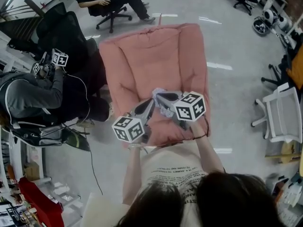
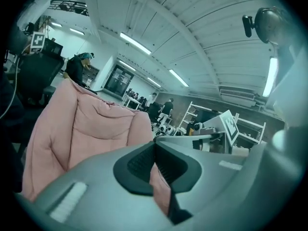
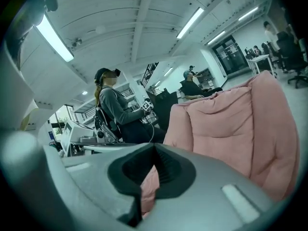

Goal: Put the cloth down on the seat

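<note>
A pink padded seat [image 1: 156, 60] fills the middle of the head view, and its back shows in the left gripper view [image 2: 91, 124] and the right gripper view [image 3: 240, 124]. A small pale lavender cloth [image 1: 165, 110] lies crumpled at the seat's front edge. Both grippers hover over it, their tips close together. My left gripper [image 1: 151, 102] [image 2: 155, 143] reaches in from the lower left with its jaws shut. My right gripper [image 1: 159, 96] [image 3: 154, 146] comes in from the right, also shut. In both gripper views only pink padding shows in the gap under the meeting tips, no cloth.
A seated person in grey [image 1: 28, 96] holds marker-cube grippers [image 1: 59, 58] just left of the seat. Another person sits on an office chair [image 1: 111, 6] at the back. A white chair [image 1: 284, 115] stands to the right. A black cable [image 1: 90, 164] trails over the grey floor.
</note>
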`<action>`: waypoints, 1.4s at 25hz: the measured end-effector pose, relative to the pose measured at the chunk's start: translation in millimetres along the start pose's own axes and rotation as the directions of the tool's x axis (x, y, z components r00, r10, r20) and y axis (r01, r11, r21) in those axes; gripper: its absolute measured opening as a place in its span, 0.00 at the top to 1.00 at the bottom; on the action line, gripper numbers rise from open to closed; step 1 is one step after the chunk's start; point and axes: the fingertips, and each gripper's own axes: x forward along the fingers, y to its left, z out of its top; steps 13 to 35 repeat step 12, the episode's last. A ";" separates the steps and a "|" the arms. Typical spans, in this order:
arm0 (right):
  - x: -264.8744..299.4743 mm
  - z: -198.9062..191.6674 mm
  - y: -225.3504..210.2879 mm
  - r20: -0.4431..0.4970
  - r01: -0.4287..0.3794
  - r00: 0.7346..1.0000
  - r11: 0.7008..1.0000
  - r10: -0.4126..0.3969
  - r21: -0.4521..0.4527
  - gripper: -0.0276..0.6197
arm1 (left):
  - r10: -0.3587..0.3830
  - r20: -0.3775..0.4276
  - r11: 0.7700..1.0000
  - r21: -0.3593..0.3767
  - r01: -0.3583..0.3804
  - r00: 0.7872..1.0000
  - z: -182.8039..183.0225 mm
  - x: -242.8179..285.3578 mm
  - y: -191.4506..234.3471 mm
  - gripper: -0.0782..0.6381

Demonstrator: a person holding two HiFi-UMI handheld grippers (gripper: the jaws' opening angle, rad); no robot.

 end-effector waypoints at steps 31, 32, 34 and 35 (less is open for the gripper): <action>0.7 -0.7 6.8 0.016 -0.054 0.998 0.998 0.055 -0.028 0.95 | -0.011 0.006 1.000 0.016 0.011 1.000 -1.8 0.7 -0.5 0.88; 0.7 -0.7 6.8 0.016 -0.054 0.998 0.998 0.055 -0.028 0.95 | -0.011 0.006 1.000 0.016 0.011 1.000 -1.8 0.7 -0.5 0.88; 0.7 -0.7 6.8 0.016 -0.054 0.998 0.998 0.055 -0.028 0.95 | -0.011 0.006 1.000 0.016 0.011 1.000 -1.8 0.7 -0.5 0.88; 0.7 -0.7 6.8 0.016 -0.054 0.998 0.998 0.055 -0.028 0.95 | -0.011 0.006 1.000 0.016 0.011 1.000 -1.8 0.7 -0.5 0.88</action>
